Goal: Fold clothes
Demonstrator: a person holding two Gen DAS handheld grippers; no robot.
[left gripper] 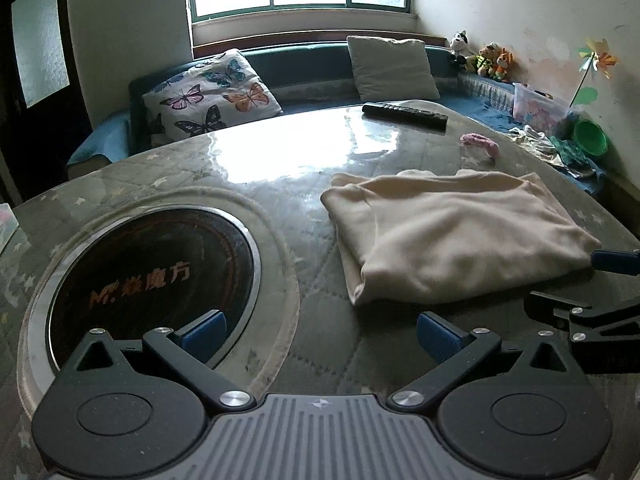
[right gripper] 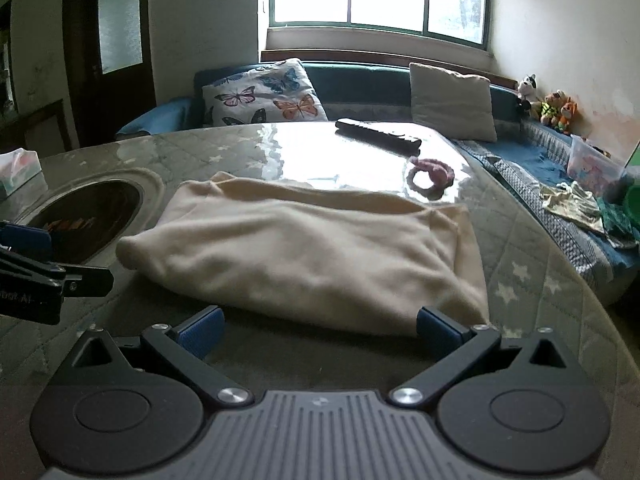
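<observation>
Folded cream garment point(right gripper: 304, 252) lying on the tabletop point(right gripper: 532, 280) mid-frame, long axis left-to-right, directly ahead of the right tool point(right gripper: 318, 330), fingers apart and empty, nearer than the left tool point(left gripper: 320, 334), also spread, garment to its upper right.

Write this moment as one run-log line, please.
task: fold clothes | cloth: folded, flat on table | left gripper: open, empty | right gripper: open, empty, near cloth edge

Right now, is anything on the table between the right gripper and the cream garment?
Nothing visible. The open right gripper faces the folded cream garment directly; the pink scrunchie and remote lie beyond it.
</observation>
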